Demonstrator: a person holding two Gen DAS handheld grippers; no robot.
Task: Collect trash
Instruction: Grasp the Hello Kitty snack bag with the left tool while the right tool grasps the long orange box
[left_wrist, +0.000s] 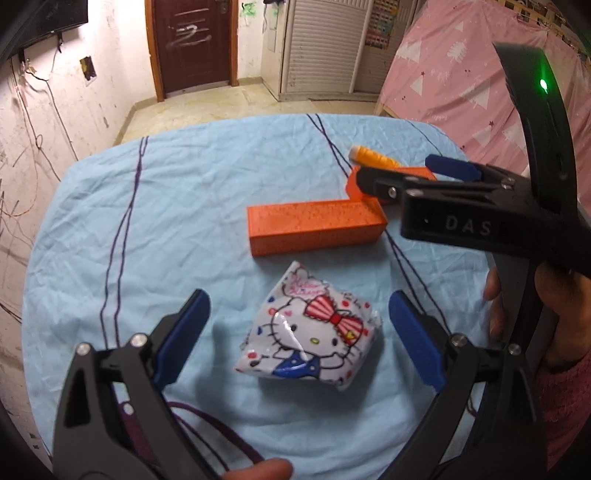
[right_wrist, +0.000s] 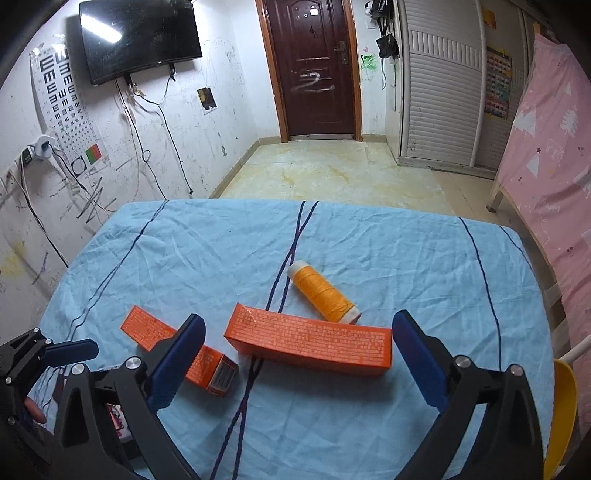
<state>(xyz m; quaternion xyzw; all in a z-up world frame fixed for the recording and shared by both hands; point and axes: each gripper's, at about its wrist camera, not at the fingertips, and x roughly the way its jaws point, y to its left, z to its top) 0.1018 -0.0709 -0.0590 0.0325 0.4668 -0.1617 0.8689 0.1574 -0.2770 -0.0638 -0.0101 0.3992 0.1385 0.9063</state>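
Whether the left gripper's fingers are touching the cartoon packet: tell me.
Apart. The left wrist view shows blue cloth between each of the left gripper's fingers and the cartoon packet.

- A lived-in home bedroom.
- Wall-mounted TV (right_wrist: 140, 37) at ten o'clock, eye chart (right_wrist: 62, 107) beside it.
- Wooden door (right_wrist: 314, 66) at twelve.
- Pink-sheeted bed (right_wrist: 546, 155) at two o'clock.

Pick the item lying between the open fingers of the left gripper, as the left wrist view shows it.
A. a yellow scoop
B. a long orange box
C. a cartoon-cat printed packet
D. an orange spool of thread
C: the cartoon-cat printed packet lies on the blue cloth between the left gripper fingers, untouched.
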